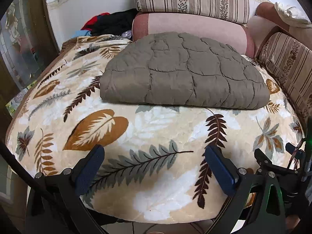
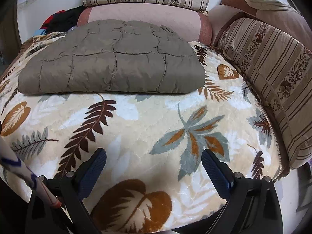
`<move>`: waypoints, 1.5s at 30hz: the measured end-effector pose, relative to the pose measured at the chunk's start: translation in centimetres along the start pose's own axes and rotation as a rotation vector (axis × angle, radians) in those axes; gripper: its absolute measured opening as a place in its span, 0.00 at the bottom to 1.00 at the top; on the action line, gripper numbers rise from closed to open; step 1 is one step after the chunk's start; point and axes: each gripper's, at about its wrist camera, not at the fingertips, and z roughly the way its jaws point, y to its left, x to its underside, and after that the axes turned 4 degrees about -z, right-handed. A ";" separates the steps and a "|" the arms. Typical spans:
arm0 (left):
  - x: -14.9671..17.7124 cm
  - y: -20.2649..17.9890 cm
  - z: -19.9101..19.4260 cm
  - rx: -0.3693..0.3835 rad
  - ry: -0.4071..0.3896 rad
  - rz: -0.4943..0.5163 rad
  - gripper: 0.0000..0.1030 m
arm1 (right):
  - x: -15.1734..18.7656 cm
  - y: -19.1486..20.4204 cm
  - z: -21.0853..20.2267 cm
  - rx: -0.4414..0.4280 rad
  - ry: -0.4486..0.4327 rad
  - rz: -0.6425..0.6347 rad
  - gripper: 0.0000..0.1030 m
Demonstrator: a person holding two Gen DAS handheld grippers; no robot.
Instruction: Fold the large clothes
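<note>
Right claw (image 1: 292, 156) only in left view.

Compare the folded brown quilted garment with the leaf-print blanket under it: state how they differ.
The quilted garment is plain grey-brown; the leaf-print blanket is cream with brown, orange and grey leaves. The garment is folded into a compact puffy stack with stitched panels; the blanket lies spread flat and plush. The garment covers only the far part; the blanket reaches every visible edge. Both are soft textiles, untouched by either open gripper.
</note>
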 end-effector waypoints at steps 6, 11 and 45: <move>0.1 0.0 -0.1 -0.029 -0.024 0.022 0.99 | 0.2 0.5 0.0 0.040 0.003 -0.033 0.97; 0.2 -0.2 0.2 -0.022 -0.011 0.029 0.99 | 0.2 0.2 0.3 0.042 0.018 -0.031 0.97; 0.5 -0.8 1.7 0.010 0.050 0.035 0.99 | 0.2 -0.1 0.8 0.033 0.025 -0.025 0.97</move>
